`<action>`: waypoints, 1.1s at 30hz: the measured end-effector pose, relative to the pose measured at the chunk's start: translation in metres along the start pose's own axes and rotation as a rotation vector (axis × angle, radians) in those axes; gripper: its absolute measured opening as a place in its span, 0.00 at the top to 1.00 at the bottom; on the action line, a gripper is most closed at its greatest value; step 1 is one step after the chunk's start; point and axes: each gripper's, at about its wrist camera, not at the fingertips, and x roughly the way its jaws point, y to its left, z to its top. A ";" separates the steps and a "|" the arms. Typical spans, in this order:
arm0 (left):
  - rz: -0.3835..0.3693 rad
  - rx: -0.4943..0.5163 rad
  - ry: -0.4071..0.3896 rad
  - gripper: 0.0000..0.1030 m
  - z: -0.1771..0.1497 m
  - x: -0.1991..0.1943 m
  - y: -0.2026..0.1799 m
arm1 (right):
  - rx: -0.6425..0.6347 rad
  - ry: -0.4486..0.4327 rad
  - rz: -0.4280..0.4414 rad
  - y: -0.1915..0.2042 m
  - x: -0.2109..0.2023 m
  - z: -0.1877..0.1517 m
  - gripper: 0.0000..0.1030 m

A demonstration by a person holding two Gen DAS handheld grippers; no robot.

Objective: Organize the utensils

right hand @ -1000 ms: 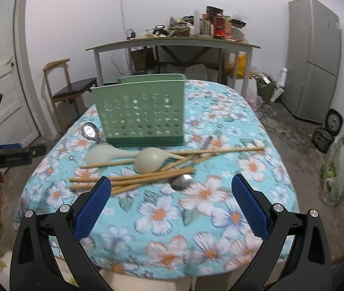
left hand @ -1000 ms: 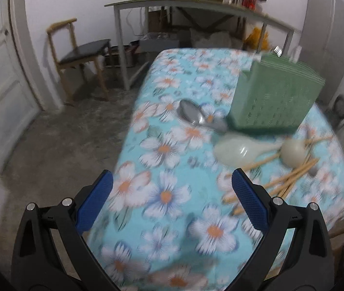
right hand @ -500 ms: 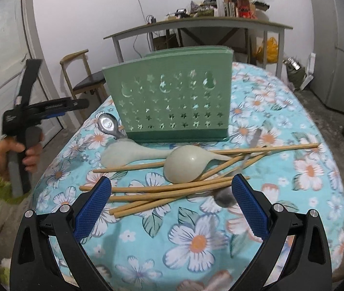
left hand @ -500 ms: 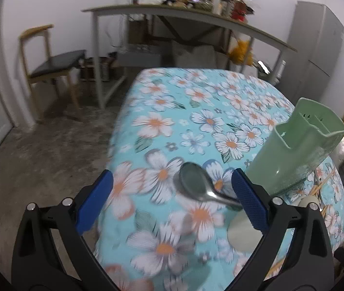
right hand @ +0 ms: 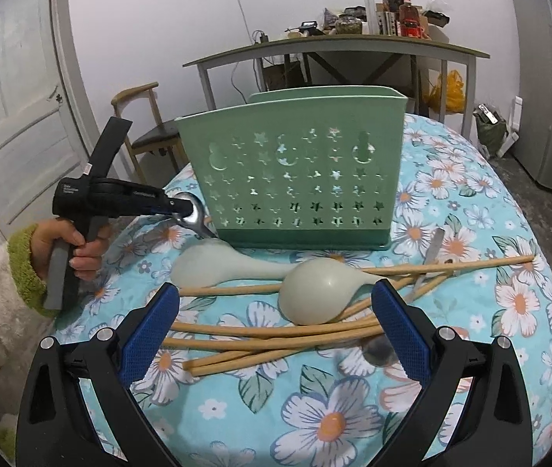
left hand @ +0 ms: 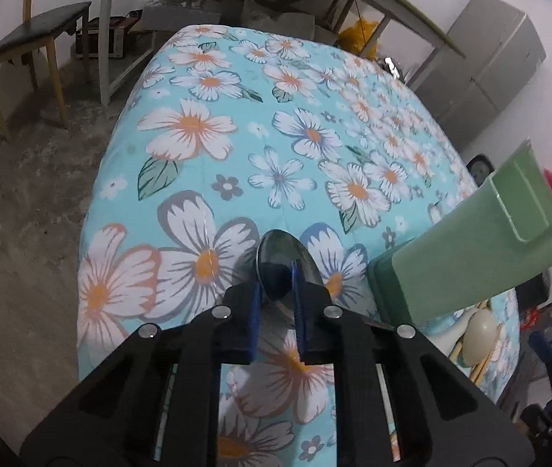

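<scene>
A metal spoon (left hand: pixel 281 249) lies at the left end of the green slotted utensil holder (left hand: pixel 470 260) on the flowered tablecloth (left hand: pixel 198 124). My left gripper (left hand: pixel 276 276) is closing, its blue pads pressed against the sides of the spoon's bowl. The right wrist view shows the same grip (right hand: pixel 177 208) on the spoon (right hand: pixel 195 215) beside the holder (right hand: pixel 299 179). My right gripper (right hand: pixel 276 330) hangs open over several wooden chopsticks (right hand: pixel 268 330) and two pale green spoons (right hand: pixel 221 268) (right hand: pixel 318 295), with nothing between its fingers.
A second metal spoon (right hand: pixel 379 352) lies partly under the chopsticks. A person's hand (right hand: pixel 77 249) in a green cuff holds the left tool. Behind stand a wooden chair (right hand: pixel 147 132), a cluttered side table (right hand: pixel 334 44), a door (right hand: pixel 11 116) and a grey cabinet (right hand: pixel 548 97).
The left gripper came down onto the metal spoon and its jaws went from wide apart to closed around the bowl. The right gripper moved in closer and lower over the chopsticks.
</scene>
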 end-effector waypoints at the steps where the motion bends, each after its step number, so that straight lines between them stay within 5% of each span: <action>1: -0.013 -0.015 0.000 0.91 -0.001 -0.001 0.002 | -0.007 0.003 0.003 0.002 0.000 0.000 0.09; 8: -0.029 -0.068 -0.055 0.95 -0.013 -0.028 0.009 | 0.039 0.029 0.110 0.014 0.008 0.011 0.20; 16: 0.094 -0.039 -0.168 0.94 -0.032 -0.065 0.015 | 0.178 0.170 0.248 0.026 0.051 0.025 0.33; 33: 0.095 -0.070 -0.217 0.93 -0.051 -0.079 0.048 | 0.226 0.429 0.131 0.035 0.115 0.025 0.35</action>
